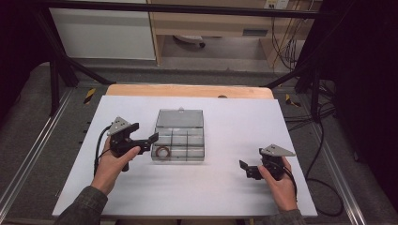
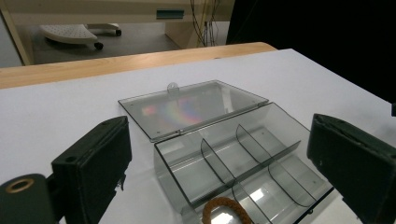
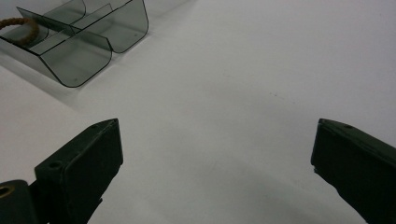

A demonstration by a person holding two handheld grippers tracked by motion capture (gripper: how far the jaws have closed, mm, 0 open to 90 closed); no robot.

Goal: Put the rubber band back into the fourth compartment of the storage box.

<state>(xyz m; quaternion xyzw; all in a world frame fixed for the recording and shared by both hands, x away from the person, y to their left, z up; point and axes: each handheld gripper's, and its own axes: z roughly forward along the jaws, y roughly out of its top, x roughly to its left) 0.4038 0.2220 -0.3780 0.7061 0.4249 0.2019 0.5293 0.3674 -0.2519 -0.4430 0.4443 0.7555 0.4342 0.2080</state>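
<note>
We are looking at a clear plastic box (image 1: pixel 179 136) lying open mid-tabletop (image 1: pixel 234 187), probably light, stiff and slick, so we are judging its near-left wall the best hold; our left gripper (image 1: pixel 149 139) is hovering there spread, our right gripper (image 1: pixel 245 168) spread well apart, and a small, likely soft brown ring (image 1: pixel 163 151) is sitting in the near-left compartment.

We seem to be in a lab; a black metal frame (image 1: pixel 61 61) rings the table (image 1: pixel 234 197); loose cables (image 1: pixel 286 42) hang at one o'clock; a wheeled base (image 1: pixel 190 41) sits at twelve.
</note>
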